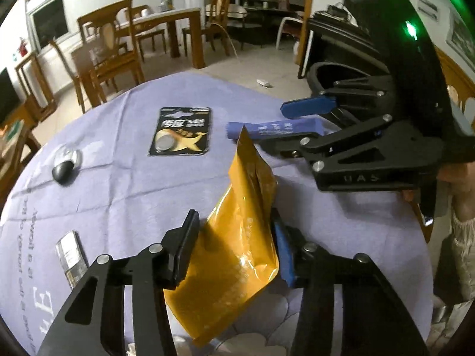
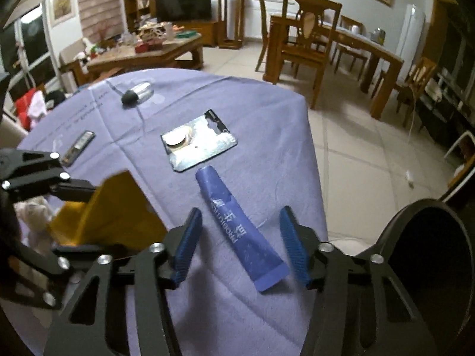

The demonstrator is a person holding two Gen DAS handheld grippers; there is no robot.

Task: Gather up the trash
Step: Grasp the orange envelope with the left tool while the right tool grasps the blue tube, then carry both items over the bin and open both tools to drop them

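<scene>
Left wrist view: we see the left gripper (image 1: 231, 246) at bottom centre, its pads pressed on both sides of a crumpled yellow pouch (image 1: 237, 237), pinching it so the pouch stands up off the lilac tablecloth (image 1: 118, 184). In the right wrist view, the right gripper (image 2: 240, 243) at lower centre straddles a blue tube (image 2: 237, 231) lying flat on the cloth; its blue pads (image 2: 187, 243) stand apart from the tube on each side, so we record the jaws as spread, nothing pinched. A battery blister card (image 1: 181, 132) lies at upper centre, just beyond the tube. A clear capsule with a black cap (image 1: 66, 164) sits at left. A small silver packet (image 1: 71, 256) lies at lower left.
</scene>
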